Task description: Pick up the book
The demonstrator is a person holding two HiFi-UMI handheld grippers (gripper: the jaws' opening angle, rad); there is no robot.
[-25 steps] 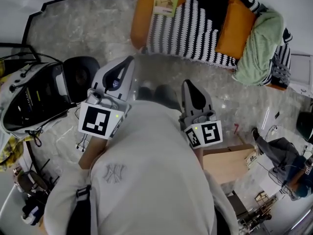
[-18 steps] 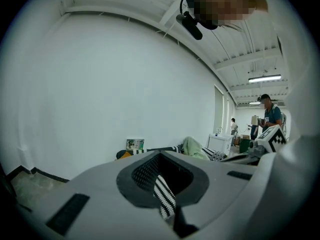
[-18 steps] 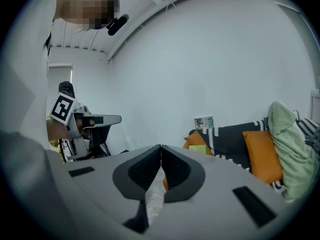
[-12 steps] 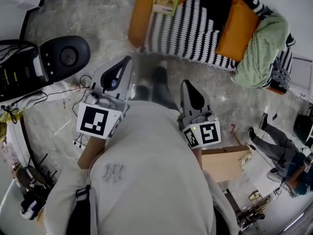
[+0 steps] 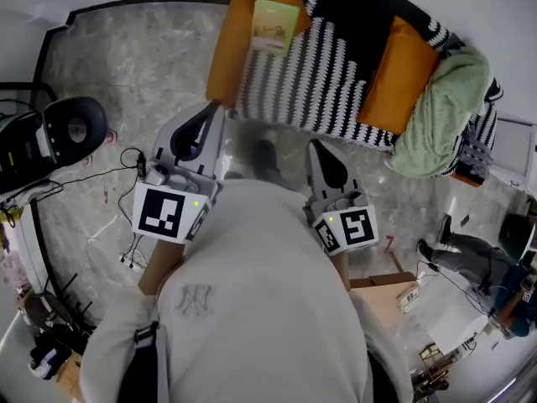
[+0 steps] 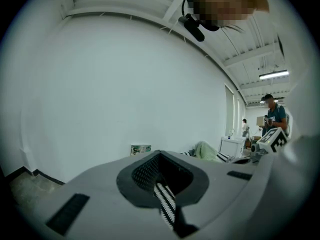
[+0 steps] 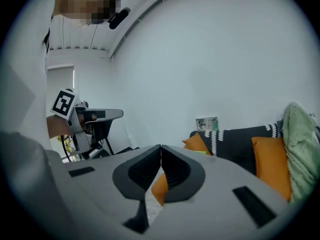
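The book (image 5: 274,26), pale green with a picture on its cover, stands propped at the near end of the orange sofa (image 5: 228,53), against the white wall. It is small and far ahead in the left gripper view (image 6: 140,149) and the right gripper view (image 7: 207,123). My left gripper (image 5: 216,106) is held out in front of my body, its tip short of the sofa's arm, jaws shut and empty (image 6: 159,153). My right gripper (image 5: 317,143) points at the sofa's front, also shut and empty (image 7: 161,146).
A black-and-white striped throw (image 5: 336,65), an orange cushion (image 5: 398,65) and a green blanket (image 5: 440,107) lie on the sofa. A black stand with gear (image 5: 67,133) and cables (image 5: 126,162) are on the marble floor at left. A cardboard box (image 5: 382,296) and a person (image 5: 470,254) are at right.
I have moved toward the sofa: it and the book sit lower and nearer in the head view, and the black gear at left has slid away. Both grippers remain shut.
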